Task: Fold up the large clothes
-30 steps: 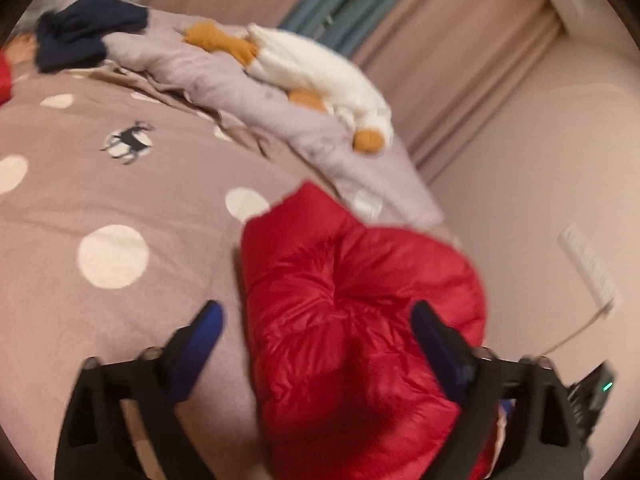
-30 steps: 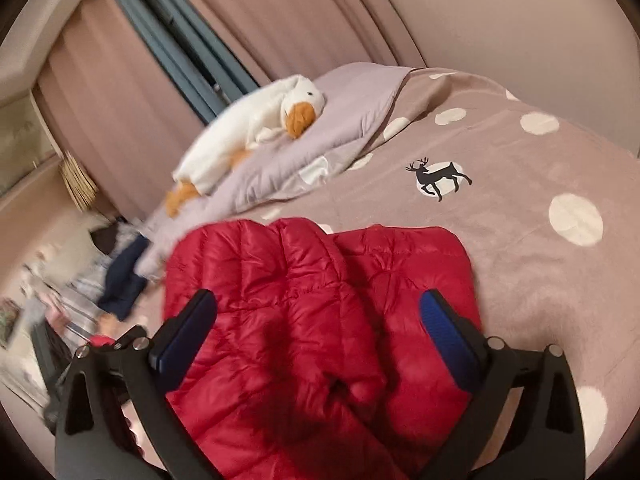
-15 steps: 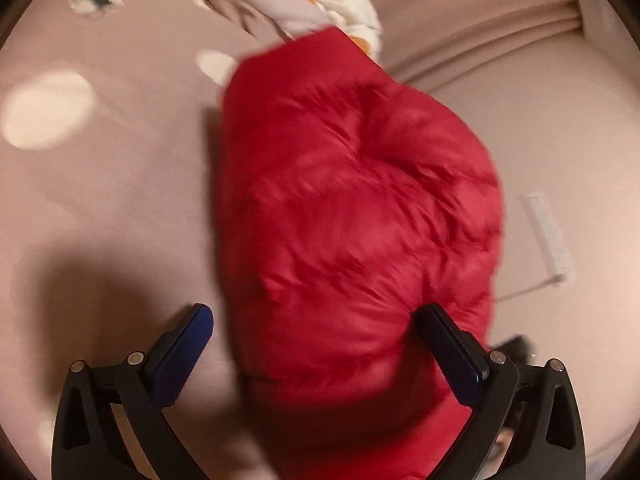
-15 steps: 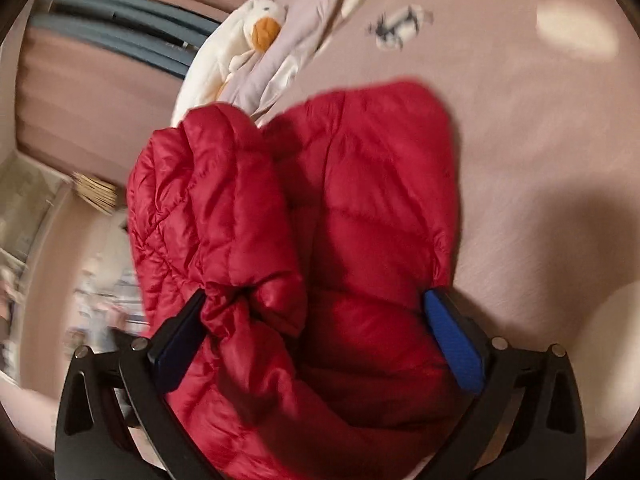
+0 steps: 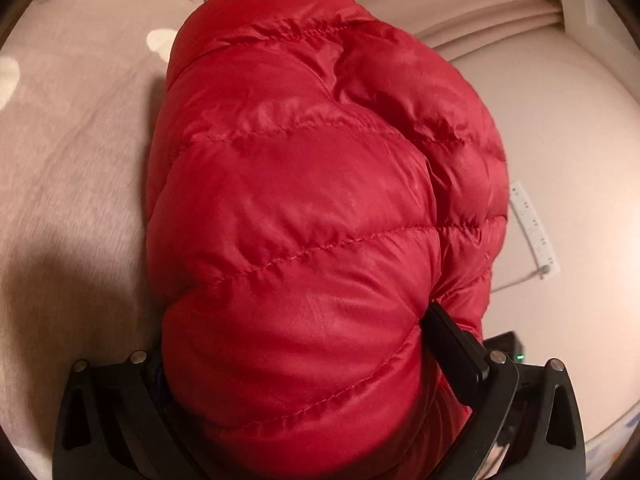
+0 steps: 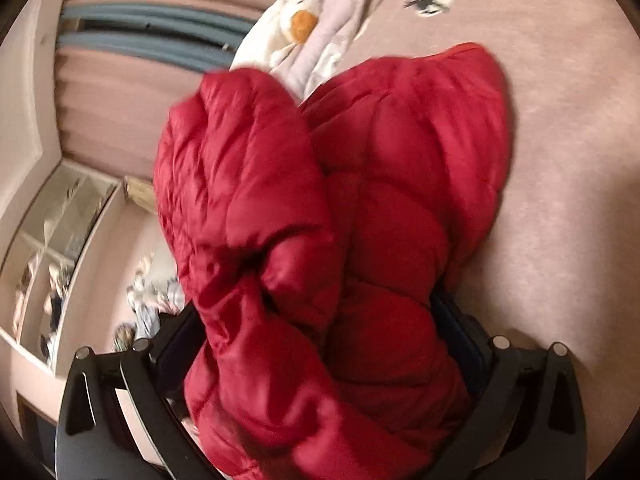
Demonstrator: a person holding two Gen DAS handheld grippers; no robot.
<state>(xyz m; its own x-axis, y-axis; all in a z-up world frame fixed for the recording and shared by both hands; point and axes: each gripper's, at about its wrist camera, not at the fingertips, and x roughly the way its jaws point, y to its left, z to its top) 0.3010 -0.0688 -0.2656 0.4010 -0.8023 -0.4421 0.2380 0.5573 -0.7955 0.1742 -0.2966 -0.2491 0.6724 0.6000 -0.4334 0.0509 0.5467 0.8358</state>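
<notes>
Red down jacket (image 5: 304,216) now fills both wrist views. A second ago it lay ahead of both tools with the fingers clear of it; now its near edge bulges up between both pairs. Reads as a grab for the next fold, roughly mid-task; that's my judgement.

Left gripper (image 5: 304,364): fingers spread wide, quilted bulk packed between them, both sides pressed into fabric. Looks like a loose bulk grip, not a tight pinch.

Right gripper (image 6: 320,344): same, fingers spread around a bunched, twisted wad; view blurred, so it's moving.

Both tools have tipped from near-level to pointing down onto the bed.

Jacket sits on the dotted pink blanket (image 6: 560,200), one side at the bed edge. Beyond it: goose plush (image 6: 292,20) on the lilac pillow (image 6: 344,4), then curtains (image 6: 132,76).
</notes>
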